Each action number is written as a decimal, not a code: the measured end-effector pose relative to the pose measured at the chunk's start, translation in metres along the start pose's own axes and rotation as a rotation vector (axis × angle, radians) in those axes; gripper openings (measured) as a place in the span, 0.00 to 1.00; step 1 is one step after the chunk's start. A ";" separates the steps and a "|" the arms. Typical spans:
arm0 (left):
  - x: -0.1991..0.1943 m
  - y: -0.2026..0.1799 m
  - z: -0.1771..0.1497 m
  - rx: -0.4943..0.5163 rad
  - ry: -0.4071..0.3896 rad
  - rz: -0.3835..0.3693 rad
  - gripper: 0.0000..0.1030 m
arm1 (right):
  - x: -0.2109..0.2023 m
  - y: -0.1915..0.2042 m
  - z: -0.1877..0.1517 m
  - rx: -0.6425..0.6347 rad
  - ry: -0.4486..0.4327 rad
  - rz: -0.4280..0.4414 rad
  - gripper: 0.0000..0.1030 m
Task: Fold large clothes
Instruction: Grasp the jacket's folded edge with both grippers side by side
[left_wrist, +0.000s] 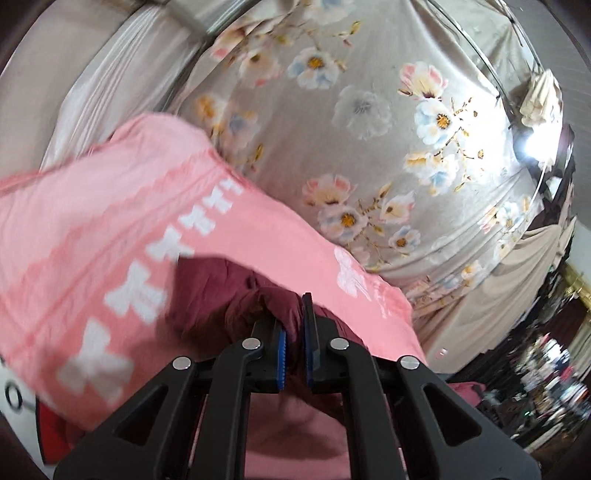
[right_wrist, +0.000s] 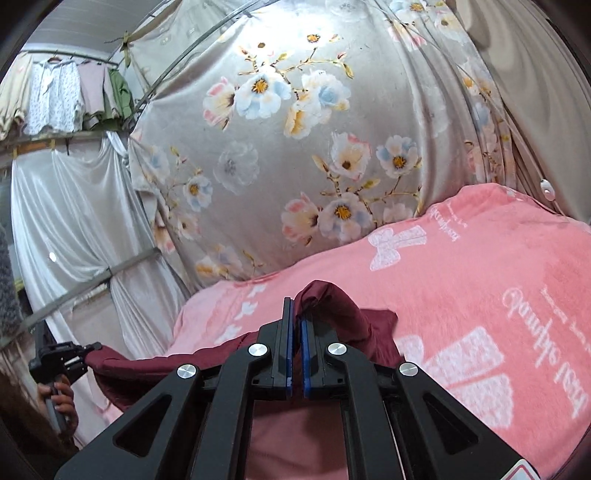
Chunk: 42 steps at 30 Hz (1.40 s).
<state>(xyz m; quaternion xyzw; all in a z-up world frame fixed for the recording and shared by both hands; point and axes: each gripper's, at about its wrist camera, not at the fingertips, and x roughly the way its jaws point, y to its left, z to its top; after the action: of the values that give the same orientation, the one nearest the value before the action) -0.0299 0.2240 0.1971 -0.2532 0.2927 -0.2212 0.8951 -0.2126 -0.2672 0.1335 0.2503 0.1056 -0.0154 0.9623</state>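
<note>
left gripper (left_wrist: 293, 328): clenched on maroon garment (left_wrist: 218, 291). right gripper (right_wrist: 296, 325): clenched on same garment, pink blanket (right_wrist: 461, 288) just ahead.

Bright glare on the floral curtain (left_wrist: 369, 122), motion blur on the pink blanket (left_wrist: 110, 229), fisheye-bent edges.

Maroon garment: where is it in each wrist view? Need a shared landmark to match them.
Left wrist: the maroon garment sits low centre, bunched between the left gripper fingers, over the pink blanket.
Right wrist: it humps up low centre at the right gripper, then stretches left to the other gripper at the lower left edge.
Shared landmark: the grey floral curtain behind the blanket.
</note>
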 end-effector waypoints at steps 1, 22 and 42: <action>0.011 -0.003 0.006 0.021 -0.011 0.019 0.06 | 0.010 -0.002 0.006 0.004 0.001 -0.002 0.03; 0.314 0.027 0.054 0.261 0.149 0.490 0.06 | 0.313 -0.078 0.023 0.058 0.196 -0.327 0.03; 0.406 0.099 0.006 0.226 0.297 0.544 0.09 | 0.392 -0.130 -0.041 0.096 0.395 -0.419 0.03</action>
<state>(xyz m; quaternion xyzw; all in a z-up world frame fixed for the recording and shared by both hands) 0.2951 0.0819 -0.0233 -0.0298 0.4506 -0.0397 0.8913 0.1513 -0.3513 -0.0465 0.2664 0.3393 -0.1697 0.8861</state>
